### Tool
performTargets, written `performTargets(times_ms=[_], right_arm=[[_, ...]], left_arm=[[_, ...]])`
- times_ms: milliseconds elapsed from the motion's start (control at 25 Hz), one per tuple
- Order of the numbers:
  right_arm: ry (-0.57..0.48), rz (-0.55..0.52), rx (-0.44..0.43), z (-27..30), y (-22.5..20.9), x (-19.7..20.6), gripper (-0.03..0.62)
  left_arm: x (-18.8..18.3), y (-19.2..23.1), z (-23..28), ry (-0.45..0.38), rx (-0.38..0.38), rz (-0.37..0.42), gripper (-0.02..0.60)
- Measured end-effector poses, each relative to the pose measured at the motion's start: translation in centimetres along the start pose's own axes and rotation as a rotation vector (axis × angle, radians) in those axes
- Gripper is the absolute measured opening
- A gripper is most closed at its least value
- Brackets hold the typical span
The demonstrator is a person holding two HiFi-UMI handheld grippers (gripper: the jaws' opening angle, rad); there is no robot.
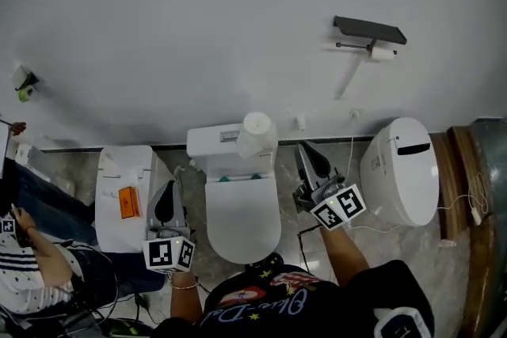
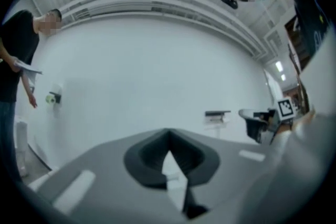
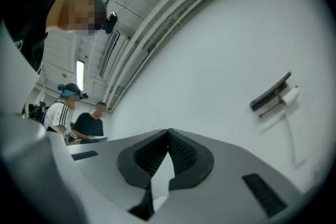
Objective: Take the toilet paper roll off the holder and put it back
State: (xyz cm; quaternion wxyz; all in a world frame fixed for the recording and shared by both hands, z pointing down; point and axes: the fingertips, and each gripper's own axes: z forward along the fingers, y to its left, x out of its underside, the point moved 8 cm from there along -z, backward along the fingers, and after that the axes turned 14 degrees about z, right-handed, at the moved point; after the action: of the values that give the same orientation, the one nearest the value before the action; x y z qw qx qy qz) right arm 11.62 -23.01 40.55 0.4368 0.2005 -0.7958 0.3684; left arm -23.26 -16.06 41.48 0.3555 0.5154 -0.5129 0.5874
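Observation:
A dark holder [image 1: 369,31] is fixed high on the white wall at the right, with a small white toilet paper roll [image 1: 383,53] on its bar. A fatter roll [image 1: 257,134] stands on the toilet's tank. My right gripper [image 1: 306,150] is shut and empty, well below and left of the holder. Its own view shows the holder [image 3: 270,93] and roll [image 3: 290,94] off to the right of the shut right gripper [image 3: 168,131]. My left gripper [image 1: 169,187] is shut and empty, left of the toilet. Past the left gripper [image 2: 168,134], that view shows the holder [image 2: 217,113] far off.
A white toilet [image 1: 242,211] stands against the wall between my grippers. A second white toilet [image 1: 400,169] is at the right, a white cabinet [image 1: 123,194] at the left. A person [image 1: 32,253] stands at the far left. Another small holder [image 1: 25,85] hangs on the left wall.

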Motion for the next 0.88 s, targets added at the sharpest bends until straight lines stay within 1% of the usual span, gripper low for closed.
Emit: performTargets(times_ms=[40,120,200,280,520,720,880], right_arm=[[-0.021,-0.029,0.056,-1.7,0.4,0.5,0.014],[-0.011,-0.085,0.143,-4.4,1.3,2.0,0.014],[0.015,-0.085,0.179,-6.0,2.0,3.0,0.014],[0.017,-0.077,0.197,-6.8,2.3,2.9,0.014],[0.016,-0.117,0.173,-6.2,3.1,1.6,0.014],[0.044,-0.152,0.156,-5.7,3.7,1.9,0.014],[0.058,-0.159,0.162,-5.7,3.7,2.2,0.014]], left_arm=[[-0.2,-0.6,0.4,-0.010,0.023,0.005,-0.005],[-0.2,-1.7,0.8,-0.026,0.067,0.008,-0.005],[0.0,-2.8,0.8,-0.036,0.103,0.002,-0.005],[0.0,-3.5,0.7,-0.044,0.130,-0.007,-0.005],[-0.9,-4.4,0.6,-0.068,0.169,-0.002,-0.005],[-0.8,-3.9,-0.1,-0.066,0.156,-0.004,-0.005],[-0.7,-3.8,-0.4,-0.060,0.147,0.003,-0.005]])
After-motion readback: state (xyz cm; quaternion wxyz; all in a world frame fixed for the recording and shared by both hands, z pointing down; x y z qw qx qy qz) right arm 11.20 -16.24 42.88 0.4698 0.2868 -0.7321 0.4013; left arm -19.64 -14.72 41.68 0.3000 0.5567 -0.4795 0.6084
